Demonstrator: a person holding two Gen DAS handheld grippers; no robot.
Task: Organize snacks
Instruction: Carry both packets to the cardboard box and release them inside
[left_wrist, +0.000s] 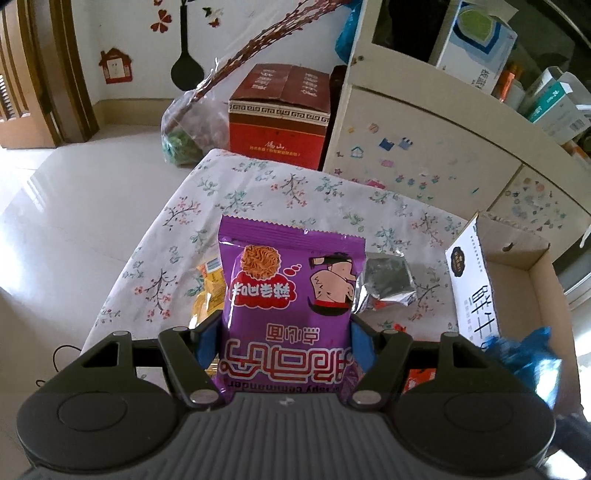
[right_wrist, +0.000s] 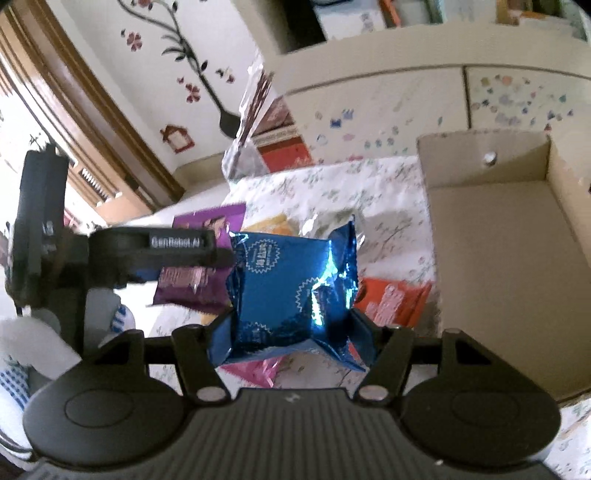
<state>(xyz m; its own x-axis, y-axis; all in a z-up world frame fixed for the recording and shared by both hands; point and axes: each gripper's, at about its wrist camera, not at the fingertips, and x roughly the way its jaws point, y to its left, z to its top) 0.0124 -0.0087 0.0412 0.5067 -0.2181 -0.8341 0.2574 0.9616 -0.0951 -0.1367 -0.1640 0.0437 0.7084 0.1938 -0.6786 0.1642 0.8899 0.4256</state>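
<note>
The open cardboard box (right_wrist: 491, 236) sits on the tabletop (left_wrist: 295, 192) at the right, its long axis running away from the cameras; the right wrist view shows its brown floor bare, while its nearest corner is hidden behind the gripper. A white panel (left_wrist: 471, 280) with large dark Chinese characters lines its near wall in the left wrist view. The left gripper (left_wrist: 285, 345) has its jaws clenched on the purple snack packet (left_wrist: 291, 295), which is lifted clear of the cloth, long axis pointing away from the camera, its print upside down: a noodle picture, a cartoon figure, white Chinese characters and the partly hidden words "spy commander". The right gripper (right_wrist: 291, 332) grasps the blue foil packet (right_wrist: 291, 291) by its lower edge, held above the tabletop just left of the box, bearing a round white seal whose writing is too small to read. The left gripper's arm (right_wrist: 147, 251), seen from the right wrist, reads "GenRobot.AI". On the flowered cloth lie a yellow packet (left_wrist: 208, 291), a silver foil packet (left_wrist: 388, 284), an orange packet (right_wrist: 391, 299) and a pink packet (right_wrist: 255, 371). A red carton (left_wrist: 279, 114) stands beyond the tabletop.
</note>
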